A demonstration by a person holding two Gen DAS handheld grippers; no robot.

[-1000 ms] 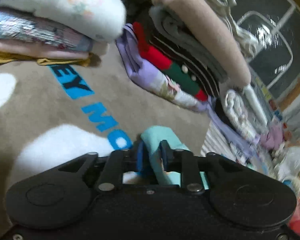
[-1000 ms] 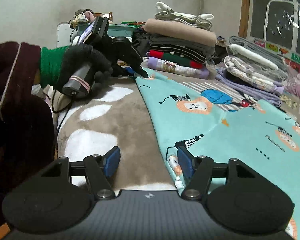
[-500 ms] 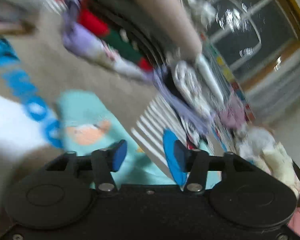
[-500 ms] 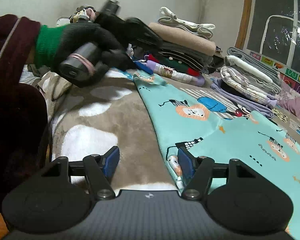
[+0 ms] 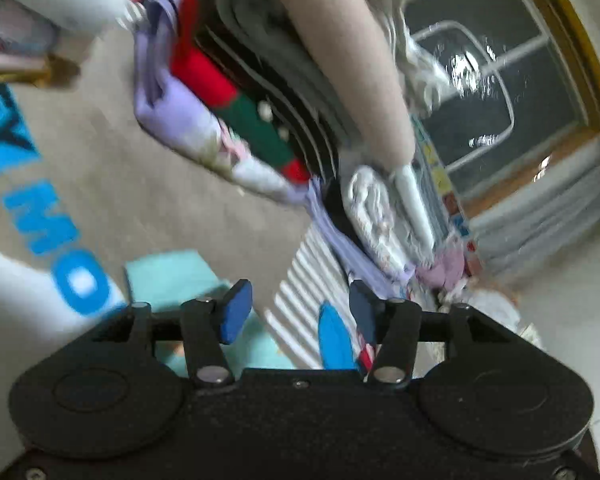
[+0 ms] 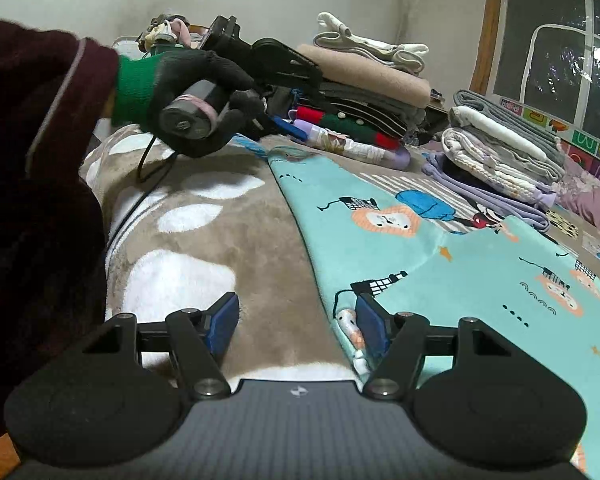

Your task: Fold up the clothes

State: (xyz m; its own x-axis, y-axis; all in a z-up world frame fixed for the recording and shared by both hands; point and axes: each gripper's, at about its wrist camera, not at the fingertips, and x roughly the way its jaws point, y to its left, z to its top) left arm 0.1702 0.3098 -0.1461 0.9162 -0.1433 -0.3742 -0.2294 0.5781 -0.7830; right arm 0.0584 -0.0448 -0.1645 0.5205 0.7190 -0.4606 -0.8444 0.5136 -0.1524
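While the teal printed garment (image 6: 440,264) lies spread flat on the beige blanket (image 6: 220,240), the right claw (image 6: 296,322) rests low at its near edge with both pads apart, one over the blanket and one over the garment's hem, gripping nothing. The left claw (image 5: 296,312) hangs above the garment's far corner (image 5: 168,272), pads apart and empty. The gloved left hand (image 6: 196,96) holds its handle. A stack of folded clothes (image 6: 360,92) stands just beyond the garment.
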